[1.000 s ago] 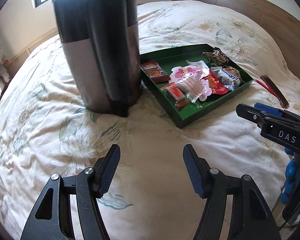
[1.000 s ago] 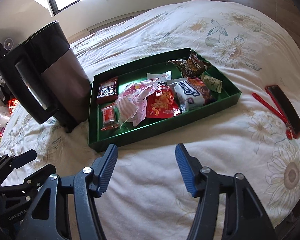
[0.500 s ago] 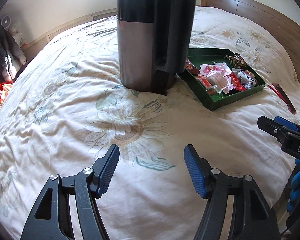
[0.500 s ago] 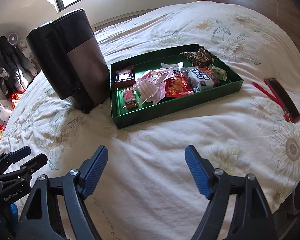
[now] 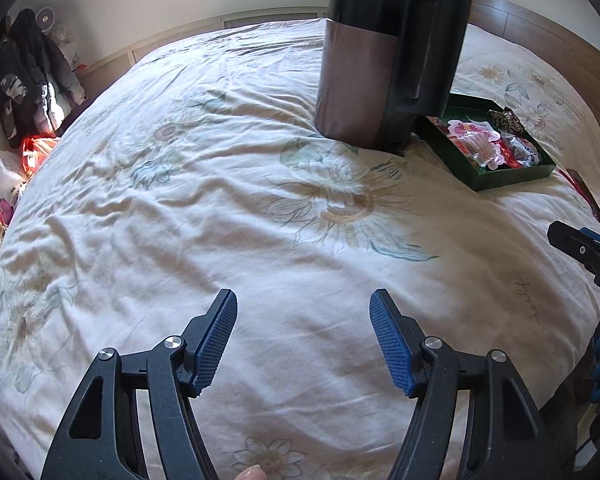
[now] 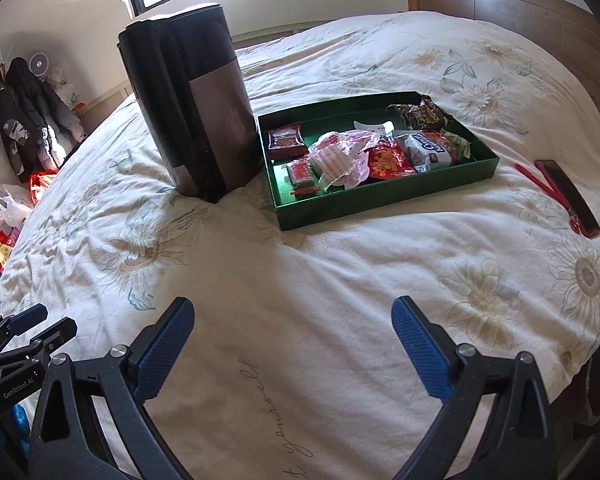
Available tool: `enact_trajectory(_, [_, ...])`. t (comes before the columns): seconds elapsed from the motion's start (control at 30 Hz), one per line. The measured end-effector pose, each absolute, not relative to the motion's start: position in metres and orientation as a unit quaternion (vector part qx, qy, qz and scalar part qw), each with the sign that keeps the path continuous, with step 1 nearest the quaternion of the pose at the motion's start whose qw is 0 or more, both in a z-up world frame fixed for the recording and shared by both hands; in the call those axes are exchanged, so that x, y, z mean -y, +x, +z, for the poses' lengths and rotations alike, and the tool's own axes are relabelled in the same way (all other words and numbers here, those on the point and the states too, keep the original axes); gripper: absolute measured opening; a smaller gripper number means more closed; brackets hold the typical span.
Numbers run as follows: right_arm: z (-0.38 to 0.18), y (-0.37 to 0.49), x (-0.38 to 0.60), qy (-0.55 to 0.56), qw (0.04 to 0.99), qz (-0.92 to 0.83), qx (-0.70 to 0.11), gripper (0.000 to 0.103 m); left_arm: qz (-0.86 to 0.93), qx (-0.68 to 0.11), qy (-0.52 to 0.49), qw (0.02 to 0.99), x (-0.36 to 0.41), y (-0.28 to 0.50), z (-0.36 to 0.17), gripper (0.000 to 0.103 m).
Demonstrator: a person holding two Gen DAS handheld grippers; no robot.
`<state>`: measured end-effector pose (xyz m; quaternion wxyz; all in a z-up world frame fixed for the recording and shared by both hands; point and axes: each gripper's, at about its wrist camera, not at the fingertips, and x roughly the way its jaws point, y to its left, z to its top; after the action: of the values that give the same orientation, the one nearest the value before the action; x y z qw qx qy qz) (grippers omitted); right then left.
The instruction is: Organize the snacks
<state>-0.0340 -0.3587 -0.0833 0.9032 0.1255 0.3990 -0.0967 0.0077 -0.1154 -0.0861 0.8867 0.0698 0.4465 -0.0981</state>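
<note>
A green tray (image 6: 384,196) (image 5: 512,178) lies on the bed and holds several snack packets: a pink one (image 6: 340,156), a red one (image 6: 386,162), a blue-and-white one (image 6: 428,150) and a dark brown one (image 6: 420,114). Left of it stands a tall dark bin (image 6: 196,112) (image 5: 384,60). My left gripper (image 5: 303,320) hovers over bare bedding well short of the bin, its jaws opening with nothing between them. My right gripper (image 6: 293,320) is open and empty, held over the quilt in front of the tray.
A dark phone (image 6: 568,196) and a red strap (image 6: 540,184) lie on the quilt right of the tray. A wooden headboard (image 6: 500,0) runs behind. Jackets (image 5: 32,80) and bags (image 5: 4,176) sit at the left beside the bed.
Both grippers have drawn back from the tray and bin, which now look smaller and farther. The left view swung left, showing more bare quilt. Both sets of jaws stand wider apart.
</note>
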Motion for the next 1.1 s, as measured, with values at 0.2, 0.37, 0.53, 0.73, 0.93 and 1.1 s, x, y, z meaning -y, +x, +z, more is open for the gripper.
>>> enact_trajectory(0.2, [-0.079,-0.036,0.34,0.113,0.907,-0.093,-0.394,0.103,-0.078,-0.457,0.036,0.885,0.08,0.001,-0.091,0.079])
enact_trajectory(0.37, [-0.075,-0.036,0.324,0.101,0.912,-0.09,-0.388,0.103,-0.063,-0.454,0.025,0.888,0.059,-0.004,-0.094,0.087])
enact_trajectory(0.53, [-0.075,-0.035,0.307,0.09,0.916,-0.081,-0.382,0.103,-0.046,-0.45,0.017,0.892,0.038,-0.007,-0.097,0.088])
enact_trajectory(0.73, [-0.078,-0.032,0.291,0.078,0.918,-0.074,-0.381,0.103,-0.026,-0.44,0.012,0.897,0.017,-0.009,-0.098,0.088])
enact_trajectory(0.93, [-0.081,-0.027,0.278,0.071,0.918,-0.064,-0.384,0.103,-0.005,-0.429,-0.004,0.903,-0.004,-0.007,-0.096,0.088])
enact_trajectory(1.1, [-0.083,-0.02,0.268,0.058,0.918,-0.055,-0.39,0.103,0.014,-0.427,-0.002,0.904,-0.018,-0.003,-0.099,0.088])
